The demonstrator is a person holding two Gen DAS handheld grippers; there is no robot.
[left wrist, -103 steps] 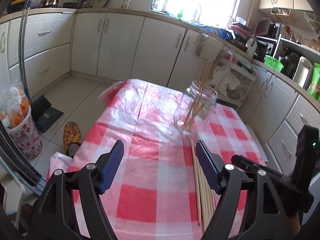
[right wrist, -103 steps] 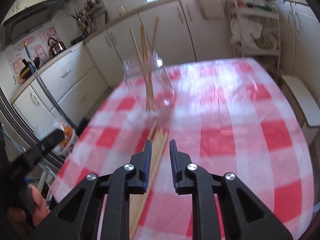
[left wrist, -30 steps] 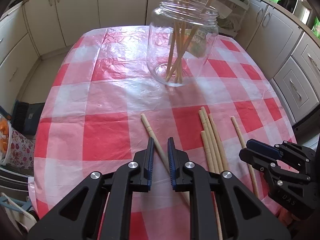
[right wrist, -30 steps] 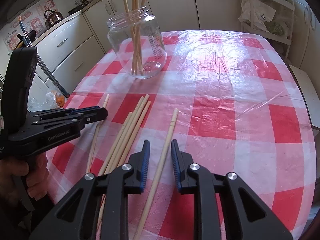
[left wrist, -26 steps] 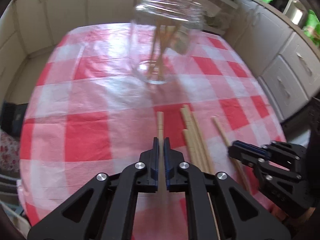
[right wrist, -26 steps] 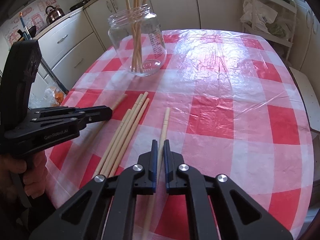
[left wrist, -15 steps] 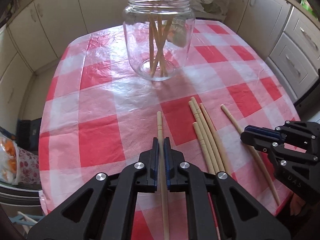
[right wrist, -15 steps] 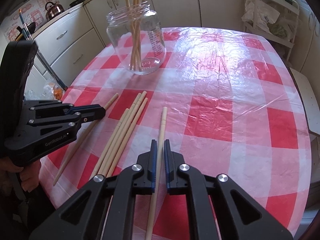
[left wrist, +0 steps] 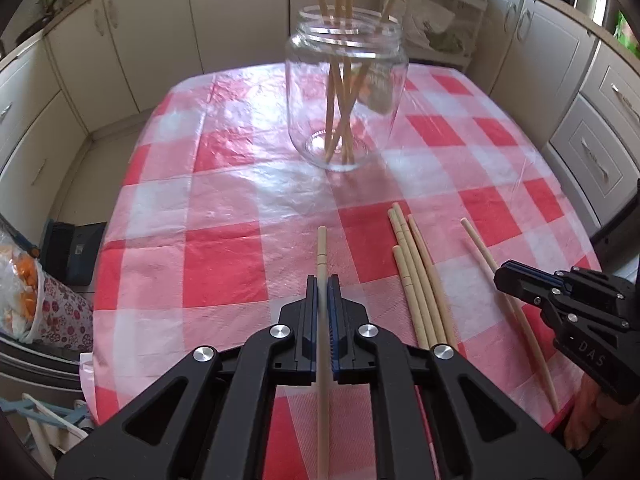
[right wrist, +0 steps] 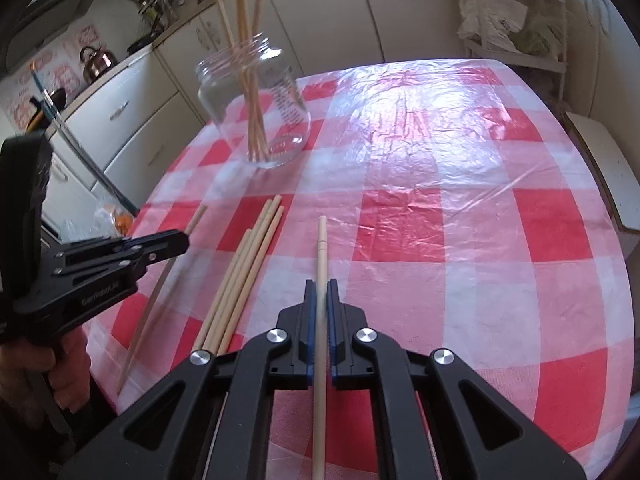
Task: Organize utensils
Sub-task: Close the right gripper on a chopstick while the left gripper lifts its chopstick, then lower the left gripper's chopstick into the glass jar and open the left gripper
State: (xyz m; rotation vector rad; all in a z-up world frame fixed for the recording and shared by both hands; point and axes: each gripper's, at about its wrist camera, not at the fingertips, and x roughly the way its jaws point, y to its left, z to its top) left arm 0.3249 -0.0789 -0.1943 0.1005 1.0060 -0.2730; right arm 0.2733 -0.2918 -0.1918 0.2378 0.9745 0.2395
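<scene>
A clear glass jar (left wrist: 346, 100) (right wrist: 256, 108) holding several wooden chopsticks stands on the red-and-white checked tablecloth (left wrist: 224, 264). My left gripper (left wrist: 321, 279) is shut on one chopstick (left wrist: 321, 250) that runs between its blue pads and points toward the jar. My right gripper (right wrist: 320, 285) is shut on another chopstick (right wrist: 322, 240) in the same way. Each gripper also shows in the other's view: the right gripper (left wrist: 499, 276) at the table's right edge, the left gripper (right wrist: 185, 240) at the left. Between them a bundle of loose chopsticks (left wrist: 416, 276) (right wrist: 248, 264) lies flat.
Cream kitchen cabinets (left wrist: 132, 36) ring the table on the far and right sides. A patterned bag (left wrist: 44, 312) sits on the floor left of the table. A white stool top (right wrist: 604, 168) stands close to the right table edge. A hand (right wrist: 60, 372) holds the left gripper.
Both grippers closed from a narrow gap onto the chopstick between their pads. The left gripper has risen slightly, and the jar sits a little farther off in both views.
</scene>
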